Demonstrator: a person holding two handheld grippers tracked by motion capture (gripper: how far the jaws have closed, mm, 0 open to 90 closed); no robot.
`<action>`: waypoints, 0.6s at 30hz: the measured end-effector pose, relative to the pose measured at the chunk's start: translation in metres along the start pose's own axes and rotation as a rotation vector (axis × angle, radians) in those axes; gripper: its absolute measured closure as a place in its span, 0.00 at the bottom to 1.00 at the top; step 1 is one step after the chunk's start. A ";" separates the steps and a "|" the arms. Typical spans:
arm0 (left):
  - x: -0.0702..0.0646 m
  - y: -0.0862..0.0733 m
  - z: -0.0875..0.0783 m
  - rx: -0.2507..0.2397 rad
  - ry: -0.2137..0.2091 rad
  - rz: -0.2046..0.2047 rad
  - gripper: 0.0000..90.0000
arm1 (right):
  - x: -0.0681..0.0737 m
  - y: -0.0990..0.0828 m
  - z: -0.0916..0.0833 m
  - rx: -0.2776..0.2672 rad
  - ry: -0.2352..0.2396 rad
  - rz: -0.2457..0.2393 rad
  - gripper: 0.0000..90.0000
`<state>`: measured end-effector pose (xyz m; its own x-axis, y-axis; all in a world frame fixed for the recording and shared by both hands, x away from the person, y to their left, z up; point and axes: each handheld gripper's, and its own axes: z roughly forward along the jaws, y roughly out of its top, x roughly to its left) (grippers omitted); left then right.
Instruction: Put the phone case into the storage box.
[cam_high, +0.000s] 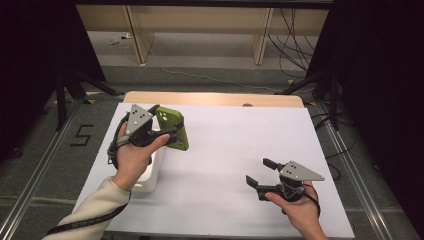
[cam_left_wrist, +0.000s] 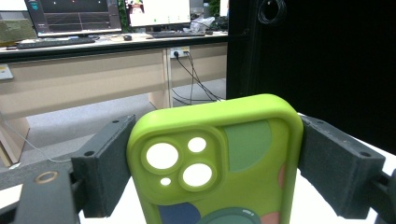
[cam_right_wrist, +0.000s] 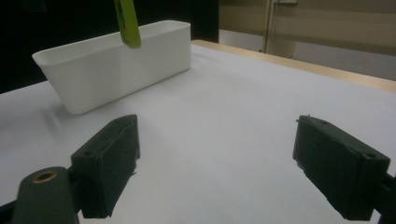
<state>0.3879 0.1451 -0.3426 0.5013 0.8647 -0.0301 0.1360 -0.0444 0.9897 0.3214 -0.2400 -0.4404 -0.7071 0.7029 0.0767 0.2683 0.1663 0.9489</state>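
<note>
A wide table topped with a white sheet fills the middle of the high view, with grey floor and dark curtains around it. Near its left edge stands a long white plastic tub with an open top, partly hidden by the person's left forearm in a cream sleeve.

Above the tub's far end, the left tool is clamped on a lime-green soft phone case with camera cut-outs. The case is held up in the air, clear of the table, its back turned toward the tool's own camera. The right tool rests low over the right side of the table, well apart from the tub, its jaws spread wide with nothing between them.

The step in hand looks like lowering the case into the tub. To do it well, the person should probably bring the case squarely over the opening, tilt it so its long side runs along the tub, sink it below the rim, and only then let the jaws part. The idle right tool could steady the light tub should it slide.

The left gripper view shows the grip itself: both black pads press the case's side edges just below its top, and coloured patches decorate its back. The right gripper view shows the tub from the side, revealing its depth, with the case's lower tip hanging above the rim, seemingly not yet inside.
</note>
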 end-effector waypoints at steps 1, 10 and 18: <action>0.000 0.000 0.000 0.000 0.002 0.002 0.17 | 0.000 0.000 0.000 0.000 -0.001 0.000 0.18; 0.007 0.003 0.001 -0.015 0.024 0.050 0.17 | 0.000 0.000 0.000 0.002 -0.001 0.001 0.18; 0.011 0.006 0.002 -0.016 0.030 0.059 0.17 | 0.000 0.000 0.000 0.002 -0.002 0.003 0.18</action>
<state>0.3959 0.1536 -0.3374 0.4821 0.8755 0.0328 0.0928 -0.0882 0.9918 0.3215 -0.2398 -0.4409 -0.7052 0.7046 0.0787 0.2711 0.1655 0.9482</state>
